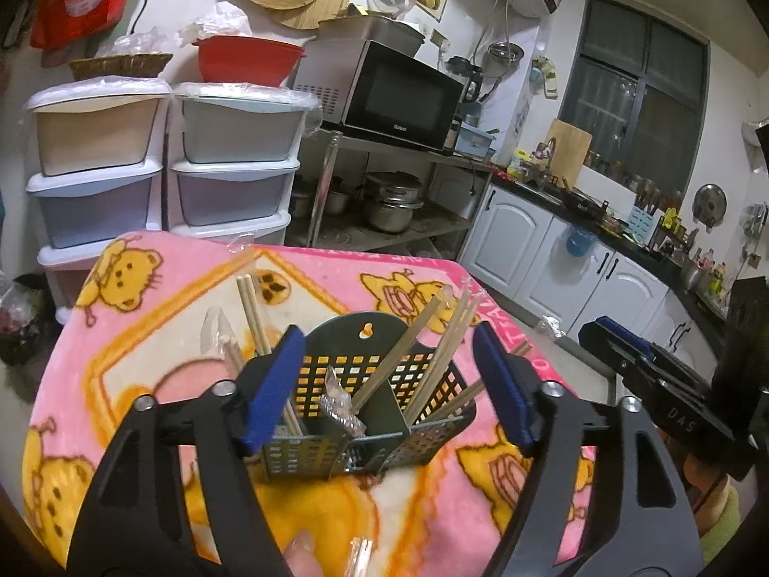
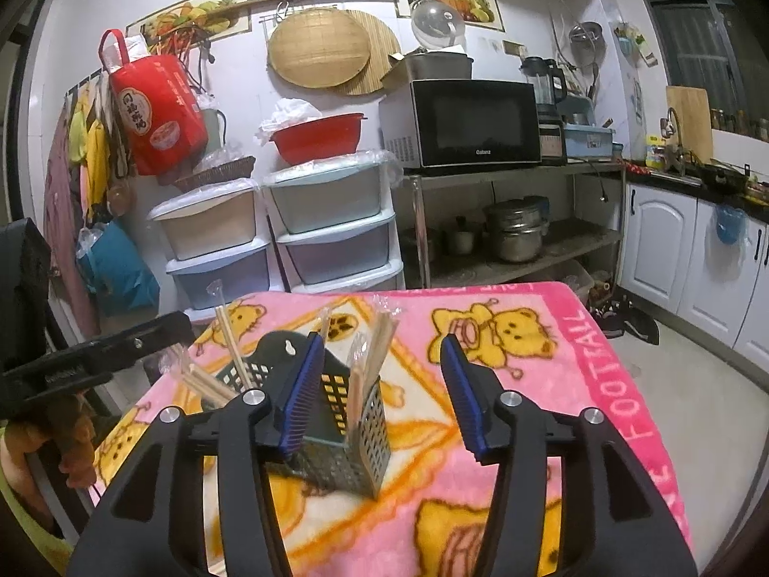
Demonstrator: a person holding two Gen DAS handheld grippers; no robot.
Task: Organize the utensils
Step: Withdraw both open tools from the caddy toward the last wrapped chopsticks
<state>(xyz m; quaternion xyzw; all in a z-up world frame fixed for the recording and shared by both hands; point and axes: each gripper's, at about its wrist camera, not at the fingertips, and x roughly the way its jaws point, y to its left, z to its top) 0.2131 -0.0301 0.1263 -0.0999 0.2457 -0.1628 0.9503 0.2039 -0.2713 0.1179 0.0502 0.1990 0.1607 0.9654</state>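
A dark green perforated utensil holder (image 1: 365,437) stands upright on a table under a pink bear-print blanket (image 1: 144,360). Wooden chopsticks (image 1: 432,351), some in clear wrappers, lean out of its compartments. More chopsticks (image 1: 254,317) stick up at its left side. My left gripper (image 1: 387,384) is open, and its blue pads (image 1: 274,384) flank the holder without pressing on it. In the right wrist view the holder (image 2: 355,437) sits low between the fingers of my right gripper (image 2: 379,399). That gripper is open too, its left pad (image 2: 295,399) in front of the holder's wall and chopsticks (image 2: 379,351) rising behind.
Beyond the table's far edge stand stacked plastic drawers (image 2: 331,235) and a metal rack (image 2: 528,240) with a microwave (image 2: 471,120) and pots. White cabinets (image 2: 673,250) line the right wall. A person's fingertip (image 1: 298,553) shows at the bottom of the left wrist view.
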